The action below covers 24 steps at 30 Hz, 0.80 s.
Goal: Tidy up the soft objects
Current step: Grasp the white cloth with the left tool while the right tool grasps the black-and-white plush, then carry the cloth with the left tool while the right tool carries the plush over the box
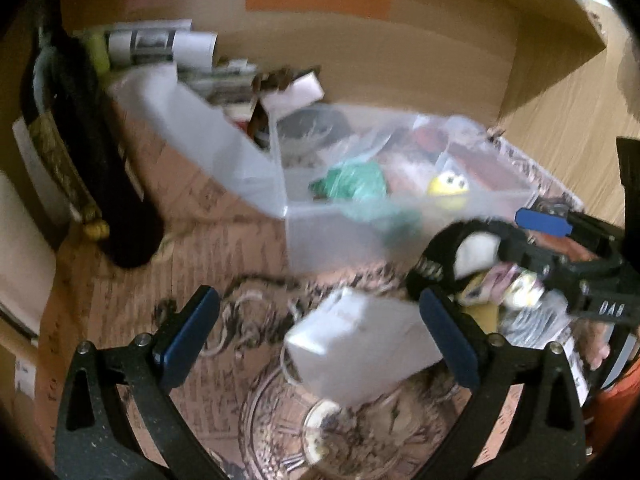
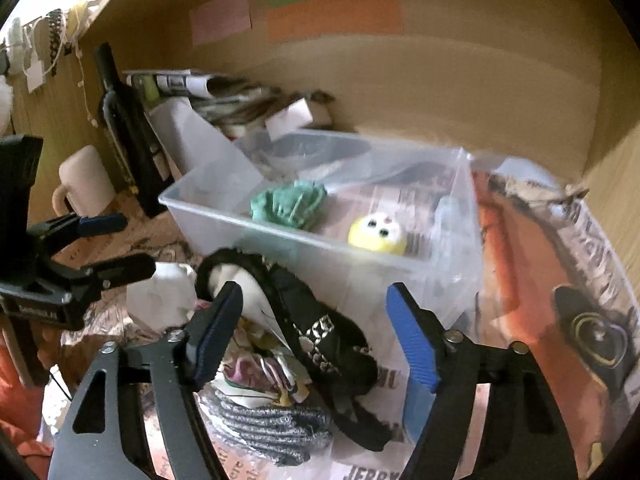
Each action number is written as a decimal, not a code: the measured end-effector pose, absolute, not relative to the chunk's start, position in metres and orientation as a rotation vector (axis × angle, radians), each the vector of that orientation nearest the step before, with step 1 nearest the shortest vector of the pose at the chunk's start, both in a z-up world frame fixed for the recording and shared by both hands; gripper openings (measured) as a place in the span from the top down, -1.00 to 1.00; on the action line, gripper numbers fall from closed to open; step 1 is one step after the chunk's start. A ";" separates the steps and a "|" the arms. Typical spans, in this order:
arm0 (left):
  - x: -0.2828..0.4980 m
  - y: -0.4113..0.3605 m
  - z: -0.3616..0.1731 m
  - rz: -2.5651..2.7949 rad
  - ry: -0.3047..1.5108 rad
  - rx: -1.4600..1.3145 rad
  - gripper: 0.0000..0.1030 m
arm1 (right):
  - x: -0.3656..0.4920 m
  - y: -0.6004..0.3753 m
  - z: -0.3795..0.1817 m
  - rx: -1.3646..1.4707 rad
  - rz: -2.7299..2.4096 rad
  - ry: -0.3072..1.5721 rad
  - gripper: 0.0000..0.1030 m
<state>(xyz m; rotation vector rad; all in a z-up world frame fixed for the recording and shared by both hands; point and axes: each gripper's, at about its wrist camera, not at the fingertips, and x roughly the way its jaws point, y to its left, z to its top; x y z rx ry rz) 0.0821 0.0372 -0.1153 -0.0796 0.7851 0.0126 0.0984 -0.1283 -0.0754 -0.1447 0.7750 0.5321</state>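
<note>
Lower left of the left wrist view: left gripper [image 1: 318, 334], jaws spread, nothing held, a white soft block [image 1: 360, 350] lying between them. Centre: clear plastic bin [image 2: 280, 236], holding a green soft item [image 2: 288, 204] and a yellow plush [image 2: 378, 234]. Lower centre of the right wrist view: right gripper [image 2: 316, 338], released, over a black fabric piece [image 2: 320, 332] and grey knit [image 2: 268, 428]. Step judged: picking from the pile; closure on one item, then transfer into the bin, is called for.

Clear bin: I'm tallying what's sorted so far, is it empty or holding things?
Holding things. The clear bin is open-topped, and a green soft item and a yellow toy lie inside.
</note>
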 end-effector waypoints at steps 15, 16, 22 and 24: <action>0.077 0.040 -0.141 -0.111 0.851 -0.215 0.07 | 0.099 -0.133 -0.082 -0.073 0.581 0.802 0.68; 0.078 0.038 -0.141 -0.114 0.851 -0.212 0.19 | 0.098 -0.133 -0.080 -0.077 0.576 0.796 0.71; 0.073 0.031 -0.130 -0.104 0.809 -0.172 0.51 | 0.088 -0.135 -0.065 -0.106 0.557 0.728 0.75; 0.069 0.031 -0.121 -0.099 0.782 -0.162 0.53 | 0.084 -0.137 -0.059 -0.107 0.555 0.702 0.75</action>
